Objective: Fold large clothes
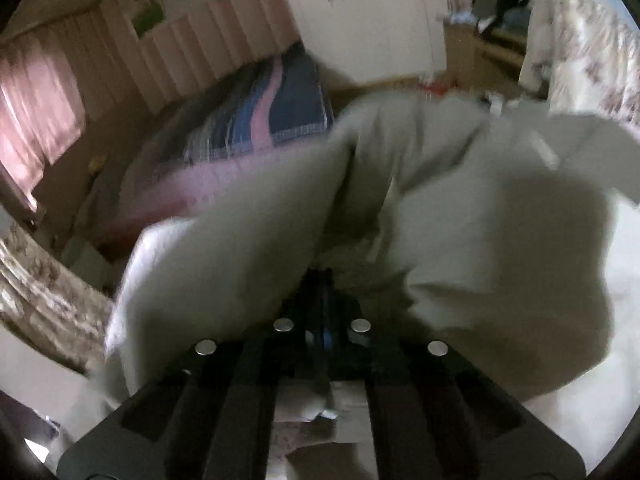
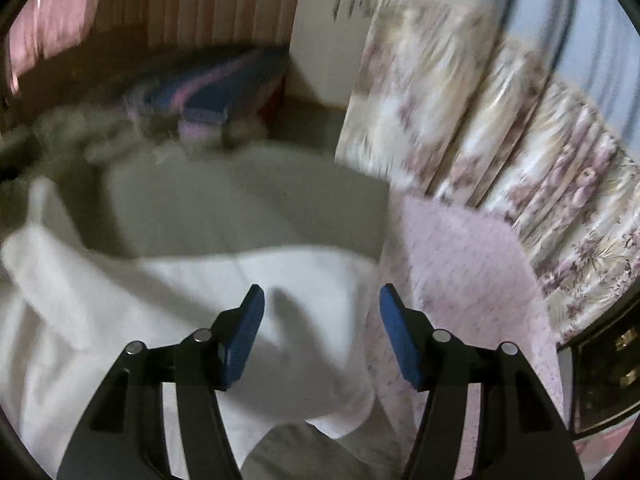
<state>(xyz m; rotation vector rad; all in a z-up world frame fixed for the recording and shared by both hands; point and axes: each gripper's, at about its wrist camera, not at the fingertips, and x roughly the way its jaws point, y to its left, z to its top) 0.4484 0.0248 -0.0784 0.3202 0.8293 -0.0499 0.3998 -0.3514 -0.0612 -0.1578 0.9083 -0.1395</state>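
A large white garment (image 1: 460,220) lies rumpled across the bed, partly in shadow. My left gripper (image 1: 320,276) is shut, and the cloth bunches up in folds around its joined fingertips, so a pinch of fabric sits between them. In the right wrist view the same white garment (image 2: 180,288) spreads out below my right gripper (image 2: 322,308). That gripper stands open, its blue pads (image 2: 244,336) wide apart above the garment's right edge, with nothing between them. Both views are blurred.
A pink quilted bedspread (image 2: 460,264) shows under the garment on the right. A floral curtain (image 2: 500,140) hangs close beyond it. A folded blue and pink striped blanket (image 1: 272,112) lies at the far side, with a white door (image 1: 360,20) and pink curtains (image 1: 36,112) behind.
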